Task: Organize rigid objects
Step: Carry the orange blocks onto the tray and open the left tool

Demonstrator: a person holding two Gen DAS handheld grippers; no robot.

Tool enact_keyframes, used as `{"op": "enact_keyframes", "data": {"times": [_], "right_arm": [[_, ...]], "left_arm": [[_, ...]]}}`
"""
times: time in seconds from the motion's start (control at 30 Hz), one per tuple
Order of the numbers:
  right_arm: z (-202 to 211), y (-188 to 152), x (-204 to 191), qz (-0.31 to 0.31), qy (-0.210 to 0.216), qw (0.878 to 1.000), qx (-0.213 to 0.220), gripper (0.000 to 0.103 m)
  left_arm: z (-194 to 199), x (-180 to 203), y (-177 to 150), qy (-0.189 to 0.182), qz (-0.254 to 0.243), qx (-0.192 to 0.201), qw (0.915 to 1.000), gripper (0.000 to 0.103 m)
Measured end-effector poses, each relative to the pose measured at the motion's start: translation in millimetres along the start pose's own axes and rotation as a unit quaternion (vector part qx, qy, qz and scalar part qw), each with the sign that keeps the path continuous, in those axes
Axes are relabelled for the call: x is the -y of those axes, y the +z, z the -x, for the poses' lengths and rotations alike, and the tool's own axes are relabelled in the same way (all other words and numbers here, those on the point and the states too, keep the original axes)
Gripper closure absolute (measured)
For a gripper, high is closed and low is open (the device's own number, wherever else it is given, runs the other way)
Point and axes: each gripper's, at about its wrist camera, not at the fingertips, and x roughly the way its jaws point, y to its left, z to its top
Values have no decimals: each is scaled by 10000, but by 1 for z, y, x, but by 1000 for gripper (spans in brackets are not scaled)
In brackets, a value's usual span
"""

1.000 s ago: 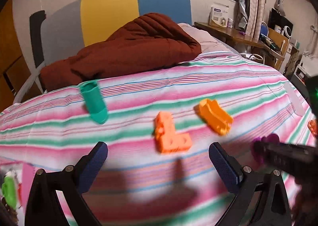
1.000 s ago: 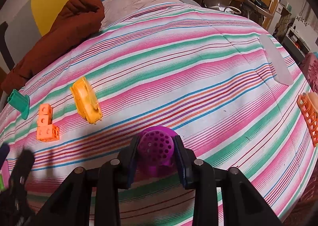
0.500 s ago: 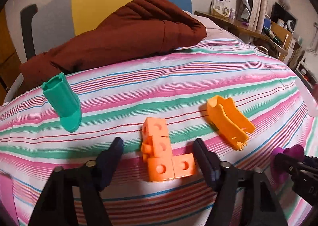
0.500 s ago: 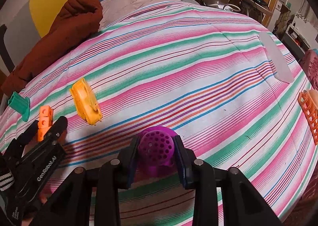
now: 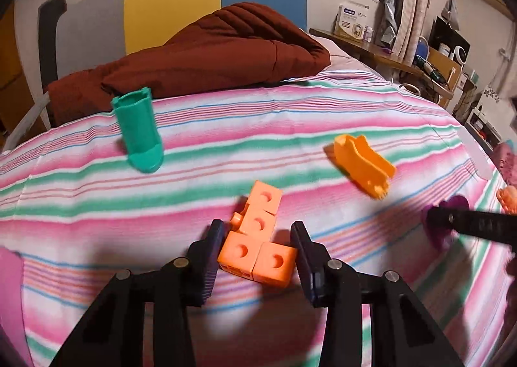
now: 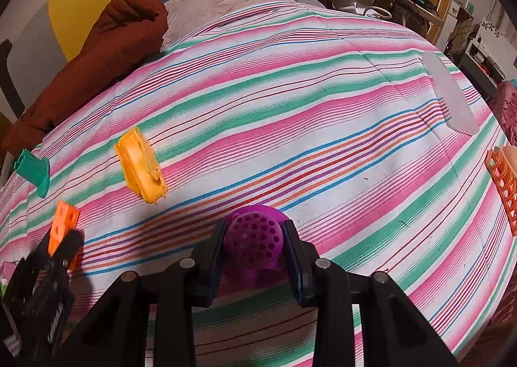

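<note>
Since the earlier frame, the left gripper has been descending over the orange block piece and its jaws have just been closing; they are now bracketing the piece's lower cubes, with a slight gap appearing to remain on each side. The piece is lying on the striped bedspread, between the green tube and the orange clip. The right gripper is clamping the purple perforated piece against the bedspread. Judgement: pickup of the blocks is imminent; contact is not yet confirmed.
</note>
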Motion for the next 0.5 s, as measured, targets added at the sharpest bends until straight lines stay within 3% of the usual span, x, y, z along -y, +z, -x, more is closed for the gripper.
{"op": "enact_keyframes", "data": {"times": [0.27,0.5], "right_arm": [[0,-1,-4,115,-51,9999,19,70],[5,-7,-17,319,360,9988,32,70]], "left_arm": [[26,-8,-26,7,16,57,10000,60],[50,-6,-49,25,-258,207,9994,60]]}}
